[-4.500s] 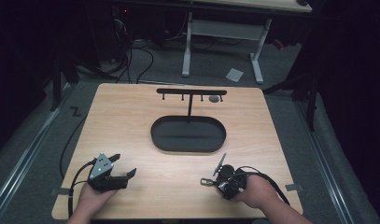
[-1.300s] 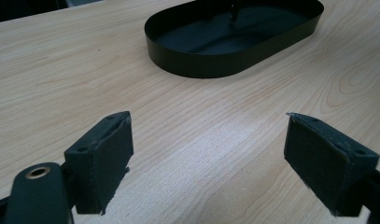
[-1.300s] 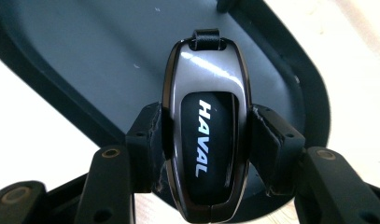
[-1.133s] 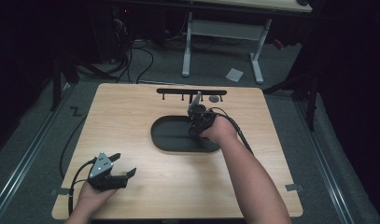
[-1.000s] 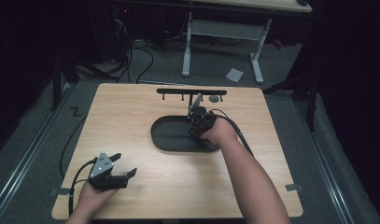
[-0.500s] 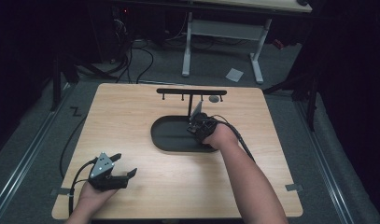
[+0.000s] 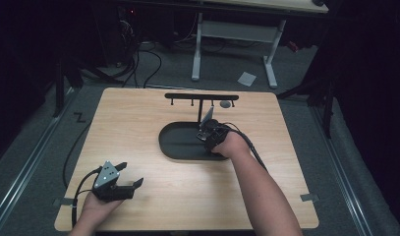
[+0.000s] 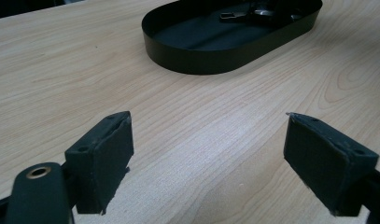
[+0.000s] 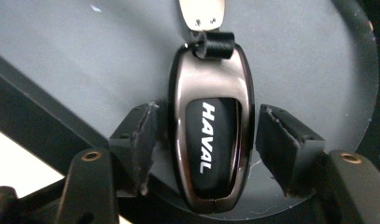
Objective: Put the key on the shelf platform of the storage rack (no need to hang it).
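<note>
Right tongs (image 9: 208, 140) sit over the black oval metal tray (image 7: 180, 146) at tabletop centre. Glossy dark HAVAL key fob (image 9: 210, 135) lies flat on the tray floor between the jaws; left pad touching, right pad just off it, so partly open, not clamped. Left tongs (image 8: 222, 163) wide open, empty, at 7 o'clock on the light wood tabletop (image 7: 138, 128).

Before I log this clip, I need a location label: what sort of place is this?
Probably a lab or workshop recording station, not a home: a lone wooden table on grey carpet, loose cables on the floor behind it, and an adjustable desk frame against a dark background.
</note>
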`<move>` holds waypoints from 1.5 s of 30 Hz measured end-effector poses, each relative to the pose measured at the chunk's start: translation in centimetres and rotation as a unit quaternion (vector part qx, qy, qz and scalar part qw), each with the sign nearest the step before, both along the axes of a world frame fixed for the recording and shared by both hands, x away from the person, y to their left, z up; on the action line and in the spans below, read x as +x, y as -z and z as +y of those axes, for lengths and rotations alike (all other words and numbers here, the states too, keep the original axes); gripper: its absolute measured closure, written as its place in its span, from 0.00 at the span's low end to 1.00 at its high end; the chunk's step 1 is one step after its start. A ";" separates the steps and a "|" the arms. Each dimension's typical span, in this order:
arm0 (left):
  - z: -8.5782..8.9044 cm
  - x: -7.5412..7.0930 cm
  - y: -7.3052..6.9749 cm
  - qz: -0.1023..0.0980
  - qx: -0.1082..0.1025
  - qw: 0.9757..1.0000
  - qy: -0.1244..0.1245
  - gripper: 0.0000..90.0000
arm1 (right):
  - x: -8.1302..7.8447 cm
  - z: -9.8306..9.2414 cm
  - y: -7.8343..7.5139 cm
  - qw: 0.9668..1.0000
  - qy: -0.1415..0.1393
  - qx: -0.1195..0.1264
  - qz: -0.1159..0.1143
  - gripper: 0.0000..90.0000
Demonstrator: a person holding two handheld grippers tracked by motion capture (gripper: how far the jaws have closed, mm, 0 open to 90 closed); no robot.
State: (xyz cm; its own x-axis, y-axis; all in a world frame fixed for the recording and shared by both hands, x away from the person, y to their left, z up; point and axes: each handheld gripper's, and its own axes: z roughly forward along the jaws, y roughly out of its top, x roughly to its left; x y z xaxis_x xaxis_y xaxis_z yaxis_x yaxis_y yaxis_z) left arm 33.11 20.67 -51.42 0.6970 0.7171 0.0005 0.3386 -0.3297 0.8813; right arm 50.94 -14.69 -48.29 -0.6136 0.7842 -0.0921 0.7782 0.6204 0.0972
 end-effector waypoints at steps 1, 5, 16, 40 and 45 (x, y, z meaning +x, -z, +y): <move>0.0 0.0 0.0 0.000 0.000 1.000 0.000 0.18 | -0.1 0.0 -0.2 1.000 0.001 0.001 -0.002 0.40; -0.1 0.1 0.0 -0.001 -0.002 1.000 0.000 0.18 | -0.4 -0.2 -1.1 1.000 -0.008 0.003 -0.020 0.38; -0.6 0.2 0.1 0.001 0.002 1.000 0.007 0.18 | -2.5 -2.5 -3.6 0.997 0.016 0.032 -0.068 0.38; -1.0 0.2 0.3 0.003 0.014 1.000 0.011 0.18 | -9.7 -6.3 -3.2 0.976 0.035 0.114 -0.181 0.42; -1.1 0.2 0.4 0.006 0.017 1.000 0.014 0.18 | -11.4 -7.6 -2.4 0.969 0.042 0.132 -0.203 0.41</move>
State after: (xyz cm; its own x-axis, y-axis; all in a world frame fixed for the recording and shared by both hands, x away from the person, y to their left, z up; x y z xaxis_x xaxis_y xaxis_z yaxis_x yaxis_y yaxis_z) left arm 33.30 19.60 -51.78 0.7167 0.6972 0.0168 0.3390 -0.3693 0.8653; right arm 39.57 -22.24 -45.86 -0.5024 0.8586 -0.1020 0.6893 0.4690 0.5522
